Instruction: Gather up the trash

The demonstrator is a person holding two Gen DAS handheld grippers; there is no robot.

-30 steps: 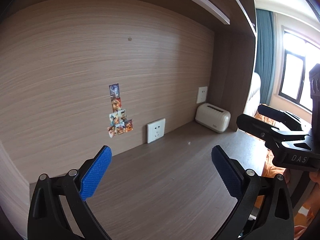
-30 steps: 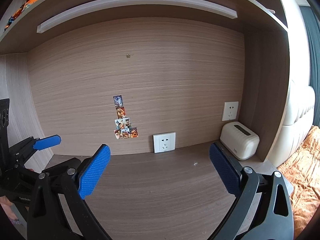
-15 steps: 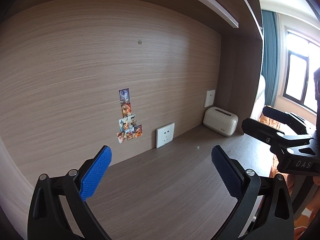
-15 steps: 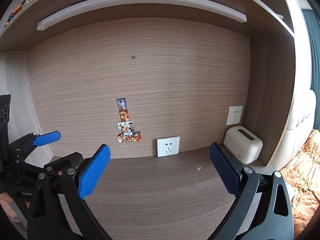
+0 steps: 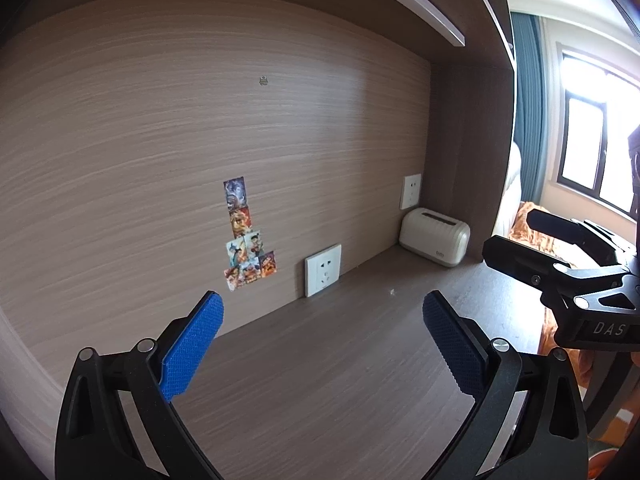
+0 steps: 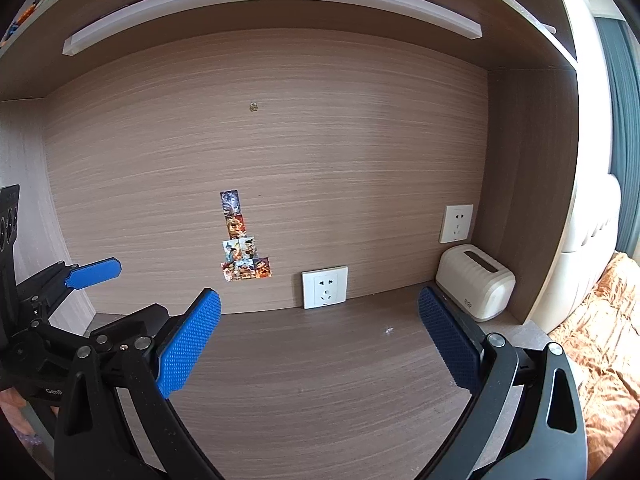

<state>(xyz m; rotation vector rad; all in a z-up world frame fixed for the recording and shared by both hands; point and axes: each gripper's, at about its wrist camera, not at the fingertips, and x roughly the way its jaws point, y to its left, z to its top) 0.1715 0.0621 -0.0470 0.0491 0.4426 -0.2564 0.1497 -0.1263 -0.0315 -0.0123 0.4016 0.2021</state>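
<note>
A tiny white scrap (image 5: 392,291) (image 6: 388,331) lies on the wooden desk (image 5: 320,368) (image 6: 320,380), toward the back right. My left gripper (image 5: 322,342) hangs open over the desk's near part, nothing between its blue pads (image 5: 192,350). My right gripper (image 6: 320,340) is open too and holds nothing; the scrap lies a little ahead of its right pad (image 6: 448,344). The right gripper (image 5: 560,256) also shows at the right edge of the left wrist view, the left gripper (image 6: 72,300) at the left edge of the right wrist view.
A cream ribbed box (image 5: 434,236) (image 6: 474,286) stands in the desk's back right corner. Two wall sockets (image 5: 322,269) (image 6: 456,223) and several small picture stickers (image 5: 244,236) (image 6: 239,236) sit on the back panel. A shelf with a light strip (image 6: 272,4) runs overhead. Orange bedding (image 6: 600,328) lies to the right.
Both views have drifted a little, so the stickers and sockets sit further right in the frames. Both grippers stay open and empty.
</note>
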